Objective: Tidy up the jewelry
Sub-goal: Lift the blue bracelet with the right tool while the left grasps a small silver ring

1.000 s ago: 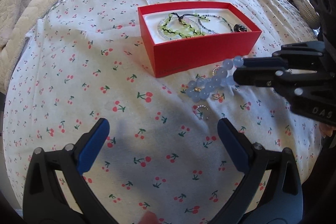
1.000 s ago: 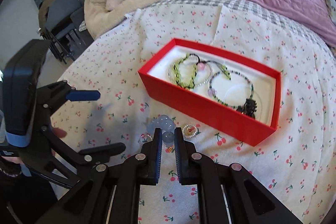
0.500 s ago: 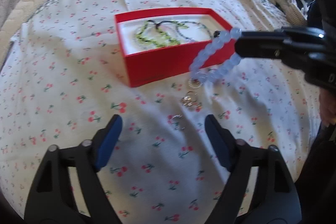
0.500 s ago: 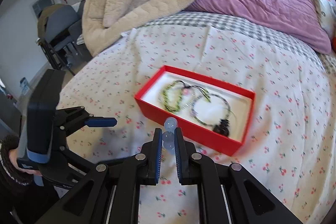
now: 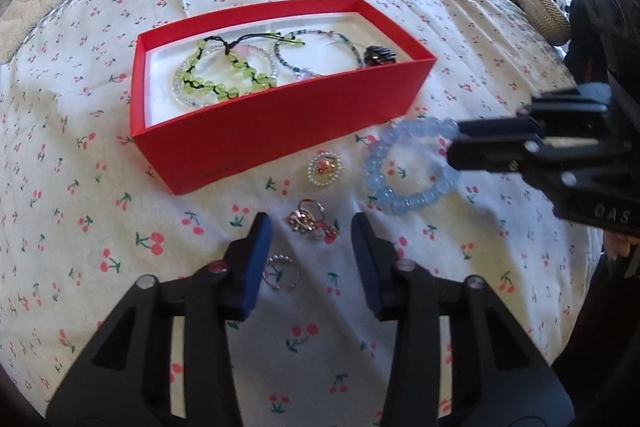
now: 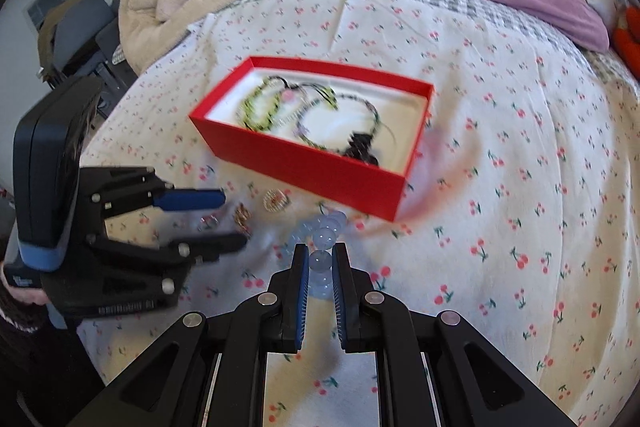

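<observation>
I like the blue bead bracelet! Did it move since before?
Yes. The right gripper lifted the pale blue bead bracelet off the sheet; it now hangs beside the red cardboard box.

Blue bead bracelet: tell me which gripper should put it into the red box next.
Right. The right gripper is shut on the blue bead bracelet, close beside the red box. The left gripper, whose jaws have just been closing, holds nothing and hangs over the small rings.

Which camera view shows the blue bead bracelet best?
The left wrist view shows it best: the blue bead bracelet appears there as a whole ring, sharp, with one side clamped in the right gripper. In the right wrist view the bracelet is blurred and seen nearly edge-on, a few beads between the fingers.
</observation>
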A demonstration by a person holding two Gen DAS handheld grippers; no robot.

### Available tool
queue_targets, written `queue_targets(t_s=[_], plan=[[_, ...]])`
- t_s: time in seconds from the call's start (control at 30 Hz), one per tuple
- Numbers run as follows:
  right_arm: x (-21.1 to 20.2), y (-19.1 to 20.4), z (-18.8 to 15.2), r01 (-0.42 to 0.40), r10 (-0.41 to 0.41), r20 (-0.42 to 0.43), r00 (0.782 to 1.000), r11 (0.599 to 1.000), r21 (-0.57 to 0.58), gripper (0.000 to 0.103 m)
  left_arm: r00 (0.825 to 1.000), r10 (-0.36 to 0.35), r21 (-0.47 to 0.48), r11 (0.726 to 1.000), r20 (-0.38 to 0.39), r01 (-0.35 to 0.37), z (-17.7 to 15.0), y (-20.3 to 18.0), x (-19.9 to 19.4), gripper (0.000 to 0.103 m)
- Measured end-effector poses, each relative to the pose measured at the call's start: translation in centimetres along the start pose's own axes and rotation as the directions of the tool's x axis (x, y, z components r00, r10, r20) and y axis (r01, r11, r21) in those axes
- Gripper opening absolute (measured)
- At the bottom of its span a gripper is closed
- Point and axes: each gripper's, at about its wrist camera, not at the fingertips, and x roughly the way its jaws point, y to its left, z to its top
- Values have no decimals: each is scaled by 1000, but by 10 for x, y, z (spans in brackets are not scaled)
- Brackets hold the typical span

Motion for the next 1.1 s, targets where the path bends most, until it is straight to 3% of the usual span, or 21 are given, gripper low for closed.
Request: queue_targets(t_s=[0.13, 0.43, 0.83, 1.1], plan=[[2, -5, -5, 5, -5, -16, 1000, 1000, 2, 11, 1000, -1, -19, 1000, 1, 1, 2, 1, 3, 39], [1, -12, -6, 6, -6, -25, 1000, 1000, 29, 12, 1000, 15, -22, 1000, 18, -14, 7, -1, 1, 5], [-13, -16, 6, -14, 12, 29, 999, 998, 59, 11, 998, -26, -132, 991, 61, 34, 9, 29, -27, 2], [-31, -5, 20, -28, 26, 77, 997, 999, 26, 11, 995, -30, -128, 991, 100, 43, 16, 27, -50, 2]])
